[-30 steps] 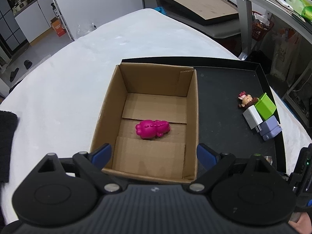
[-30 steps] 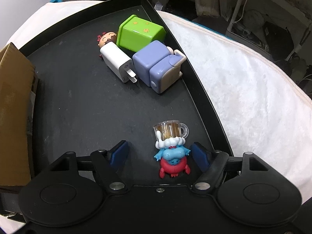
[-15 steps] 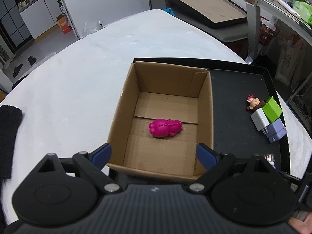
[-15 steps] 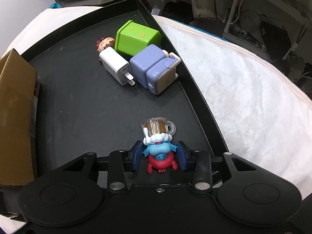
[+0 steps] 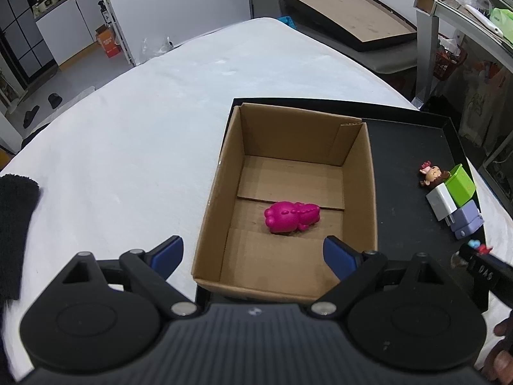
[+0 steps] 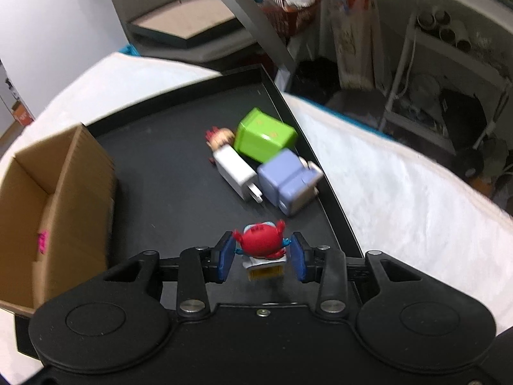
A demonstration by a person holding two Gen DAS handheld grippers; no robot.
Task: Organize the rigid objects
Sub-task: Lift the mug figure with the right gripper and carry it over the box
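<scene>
My right gripper (image 6: 261, 254) is shut on a small red-and-blue figurine with a mug (image 6: 260, 243) and holds it above the black tray (image 6: 166, 173). The figurine hangs tipped, with its mug end toward the camera. On the tray's right side lie a green block (image 6: 263, 138), a white charger (image 6: 235, 173), a purple toy (image 6: 288, 183) and a small doll (image 6: 219, 136). An open cardboard box (image 5: 211, 199) stands on the tray's left part with a pink toy (image 5: 292, 216) inside. My left gripper (image 5: 253, 252) is open over the box's near edge, with nothing between its fingers.
The tray sits on a white cloth-covered table (image 5: 144, 147). A black cloth (image 5: 16, 224) lies at the table's left edge. A framed board (image 5: 349, 22) and a metal shelf (image 5: 426, 32) stand beyond the table. The right gripper's tip (image 5: 477, 250) shows at the tray's near right.
The right gripper's fingers closed on the figurine and lifted it off the tray, and it tipped over in the grip. The left gripper drifted left, so the box sits further right in its view.
</scene>
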